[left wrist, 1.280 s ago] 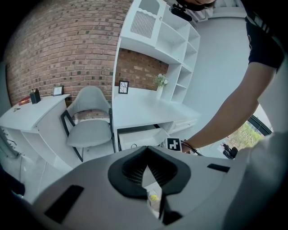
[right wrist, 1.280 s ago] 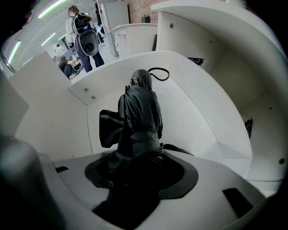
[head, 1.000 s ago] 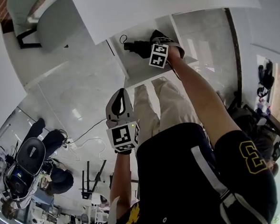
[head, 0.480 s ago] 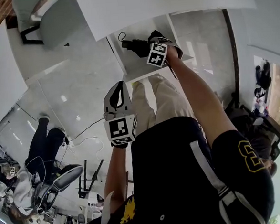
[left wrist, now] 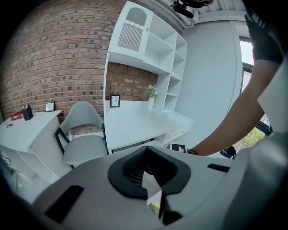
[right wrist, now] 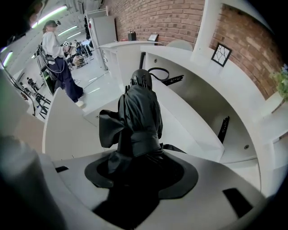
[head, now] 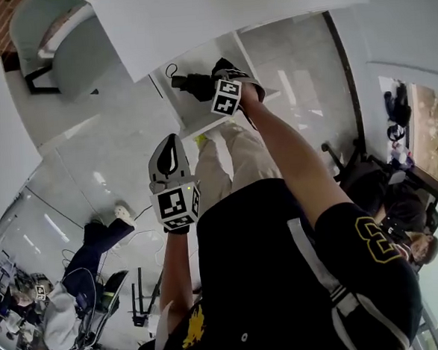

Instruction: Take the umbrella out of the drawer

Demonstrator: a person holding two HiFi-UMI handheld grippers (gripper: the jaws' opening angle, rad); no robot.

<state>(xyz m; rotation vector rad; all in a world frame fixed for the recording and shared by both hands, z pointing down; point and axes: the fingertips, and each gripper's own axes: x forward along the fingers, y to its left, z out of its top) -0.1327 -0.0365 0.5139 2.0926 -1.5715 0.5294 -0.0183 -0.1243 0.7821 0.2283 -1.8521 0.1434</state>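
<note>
Right gripper view gives us the clearest read: the right tool [right wrist: 140,170] is pinching the folded black umbrella [right wrist: 139,112] around its cloth bundle, close to the wrap strap. The left tool [left wrist: 150,179] has its tips pressed together on nothing and hangs well apart from the work, on the near side of the open drawer [right wrist: 193,121].

From the head view, the umbrella [head: 188,82] sits over the drawer [head: 200,118], which is pulled out from under the white table [head: 230,12], with the right tool [head: 226,89] at its near end.

We judge the step in hand to be lifting it clear. To do that well, we should:
- keep the pinch firm, since slippery cloth can slide;
- raise it straight up until the far end clears the drawer wall;
- watch that the cord loop [right wrist: 158,72] does not snag under the table edge.

The umbrella's long axis runs straight out along the line the tool points. Its capped end with the loop points away from the tool, down towards the drawer floor.
</note>
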